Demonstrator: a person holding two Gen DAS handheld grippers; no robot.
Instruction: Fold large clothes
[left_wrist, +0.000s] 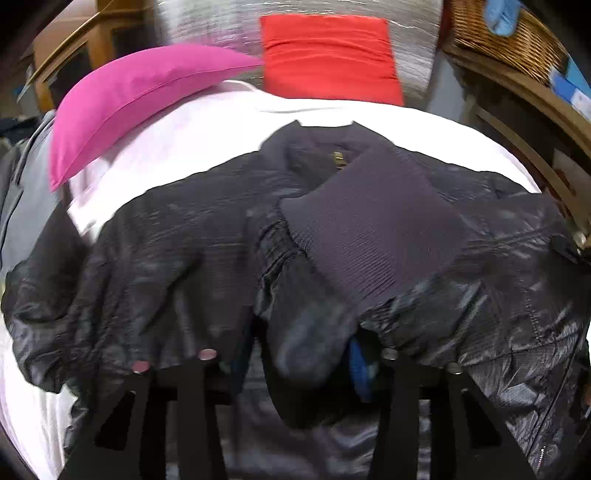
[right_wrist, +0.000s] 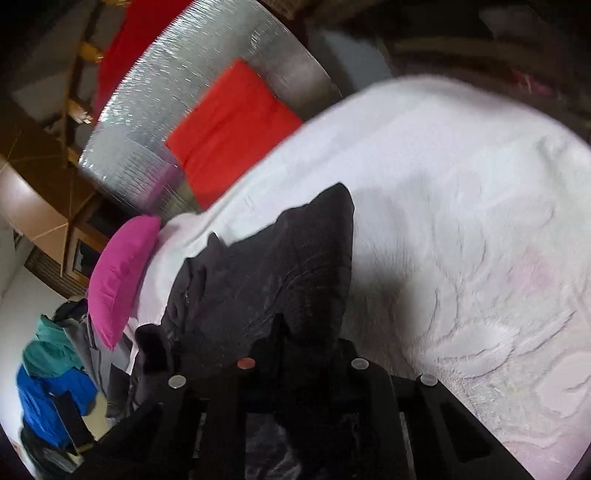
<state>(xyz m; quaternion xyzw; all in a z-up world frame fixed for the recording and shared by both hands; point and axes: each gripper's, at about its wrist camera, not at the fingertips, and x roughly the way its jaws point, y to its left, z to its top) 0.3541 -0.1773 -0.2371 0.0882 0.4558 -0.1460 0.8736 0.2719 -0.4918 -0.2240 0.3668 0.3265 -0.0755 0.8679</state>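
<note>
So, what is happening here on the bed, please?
A person is working on a black jacket spread over a white bedspread, with a hand-held gripper in each hand. The right gripper is shut on a fold of the jacket. The left gripper has dark fabric bunched between its fingers, though the grip is unclear. A pink cushion and a red cushion lie behind.
</note>
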